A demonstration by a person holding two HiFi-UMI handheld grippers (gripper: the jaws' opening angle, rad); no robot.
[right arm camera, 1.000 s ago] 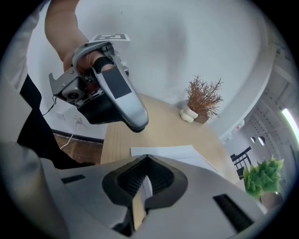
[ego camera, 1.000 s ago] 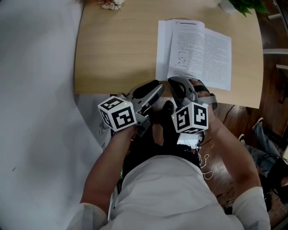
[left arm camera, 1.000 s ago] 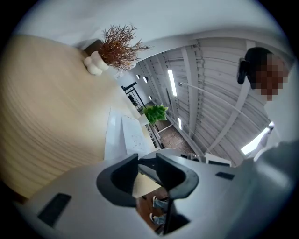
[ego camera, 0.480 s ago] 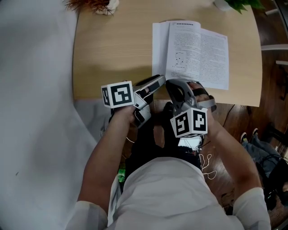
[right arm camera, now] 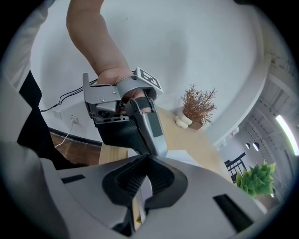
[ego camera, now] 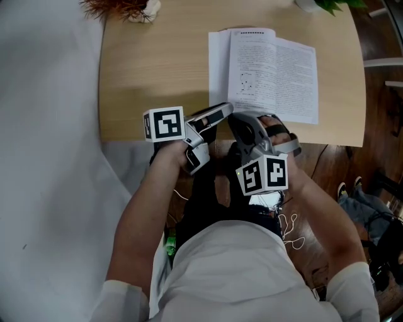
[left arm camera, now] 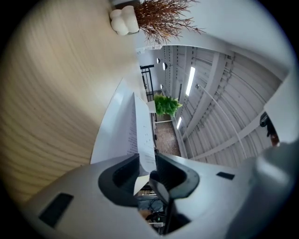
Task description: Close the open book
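The open book (ego camera: 271,69) lies on the wooden table (ego camera: 151,69), right of its middle, with one leaf standing up along the spine. My left gripper (ego camera: 228,109) lies almost level at the book's near left corner. In the left gripper view its jaws (left arm camera: 147,158) stand open, and the edge of the raised leaf (left arm camera: 140,126) runs between the tips without being pinched. My right gripper (ego camera: 235,118) hangs just off the table's near edge, right of the left one and tilted down. In the right gripper view its tips (right arm camera: 149,158) meet, shut on nothing, right behind the left gripper's body (right arm camera: 152,135).
A dried brown sprig (ego camera: 116,7) and a small white ornament (left arm camera: 124,19) sit at the table's far left corner. A green plant (ego camera: 334,5) stands at the far right corner. The person's lap fills the view below the table edge, and cables and bags (ego camera: 371,207) lie on the floor at right.
My left gripper has moved forward from the lap to the table's edge at the book's corner and rolled, so its marker cube now faces up. The right gripper has hardly moved.
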